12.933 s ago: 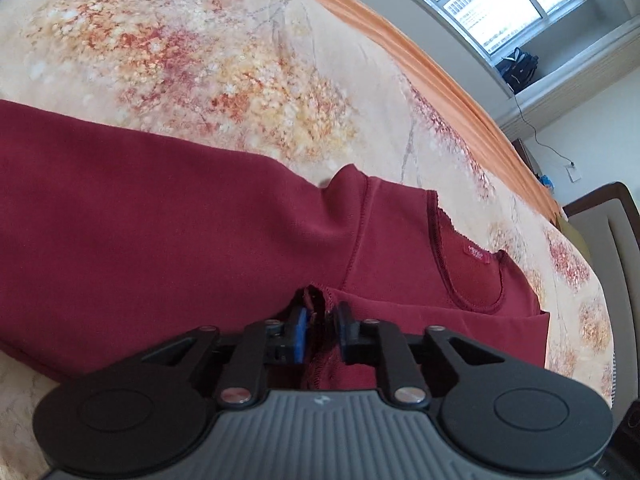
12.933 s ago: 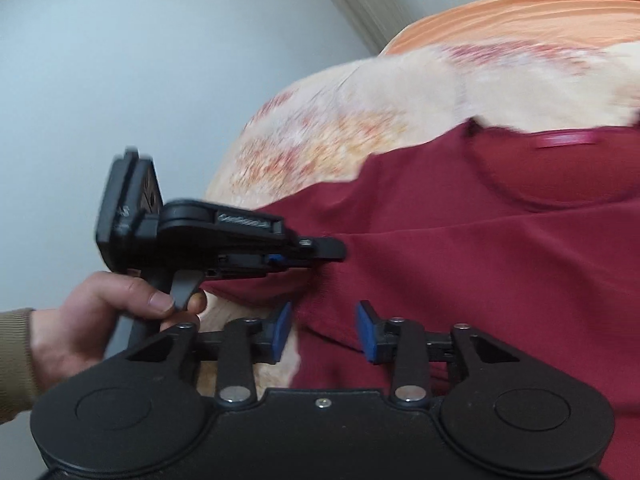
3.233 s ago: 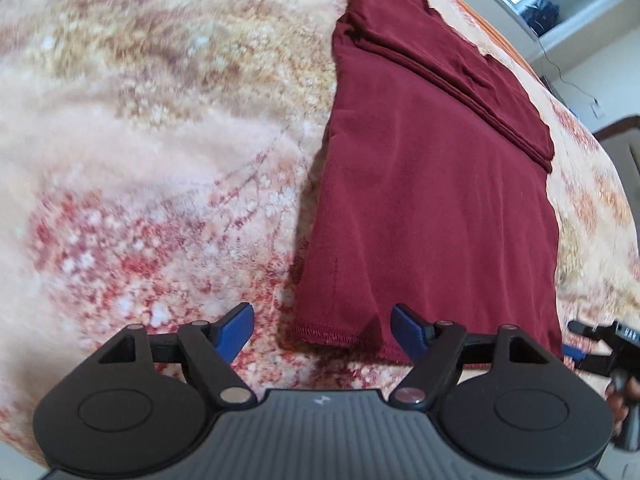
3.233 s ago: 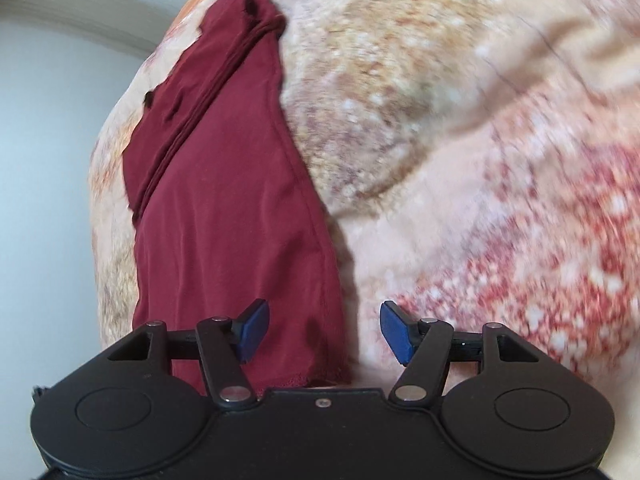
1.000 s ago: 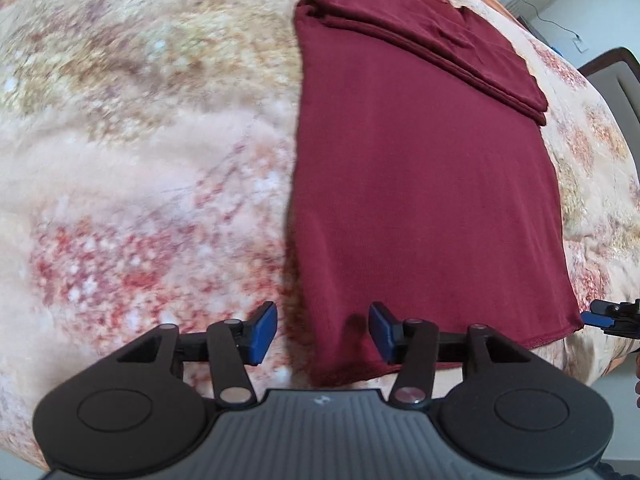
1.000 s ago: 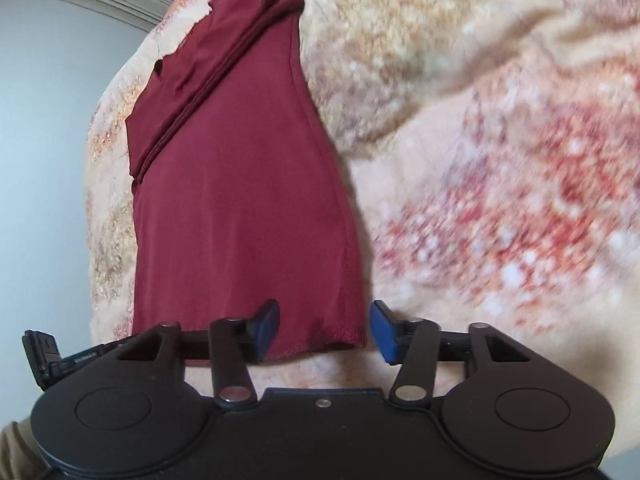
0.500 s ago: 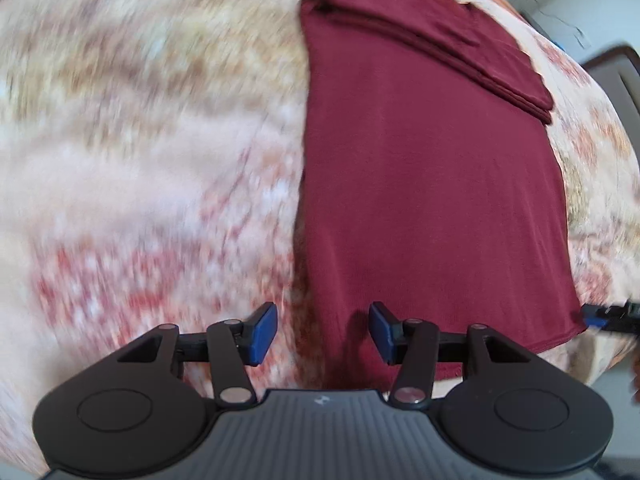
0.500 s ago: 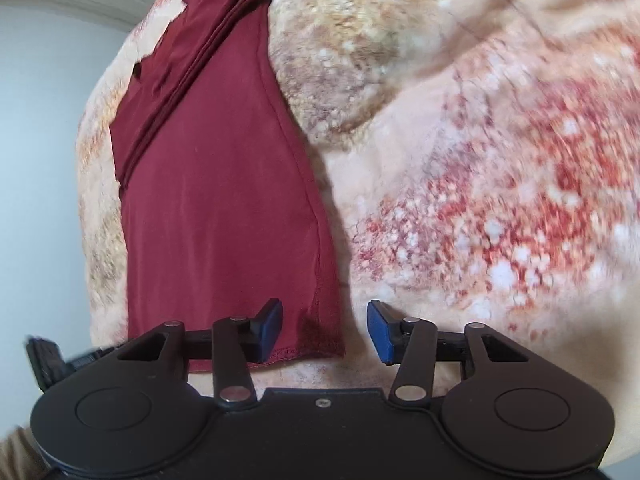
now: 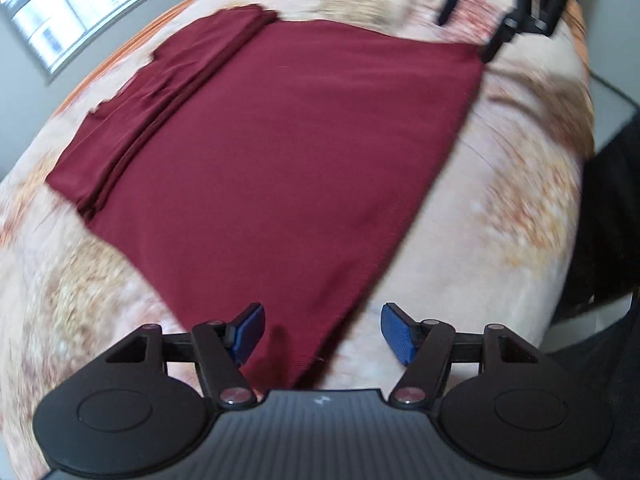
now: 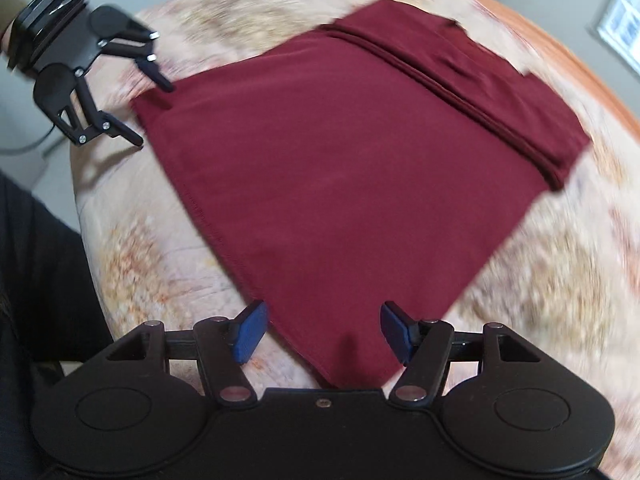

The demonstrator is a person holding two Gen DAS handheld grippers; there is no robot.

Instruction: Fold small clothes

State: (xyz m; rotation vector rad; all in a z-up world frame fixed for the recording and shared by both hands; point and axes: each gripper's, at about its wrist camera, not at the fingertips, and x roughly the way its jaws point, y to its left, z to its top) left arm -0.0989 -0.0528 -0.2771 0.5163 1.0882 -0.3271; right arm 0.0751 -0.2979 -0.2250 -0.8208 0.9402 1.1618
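Observation:
A dark red garment (image 9: 272, 152) lies flat on the floral bedspread (image 9: 80, 300), with its sleeves folded in along the far end (image 9: 160, 92). My left gripper (image 9: 320, 334) is open, its jaws astride one near corner of the hem. My right gripper (image 10: 320, 332) is open, astride the other near corner of the garment (image 10: 340, 168). Each gripper shows in the other's view: the right one (image 9: 476, 20) at the top right, the left one (image 10: 148, 108) at the top left, both open at the hem corners.
A window (image 9: 80, 4) is behind the bed's far side. A dark shape (image 9: 612, 220) stands by the bed's right edge in the left wrist view. The person's dark clothing (image 10: 36, 280) fills the lower left of the right wrist view.
Both grippers have swung round to face the garment diagonally from its hem corners and have opened wider. The garment has not moved.

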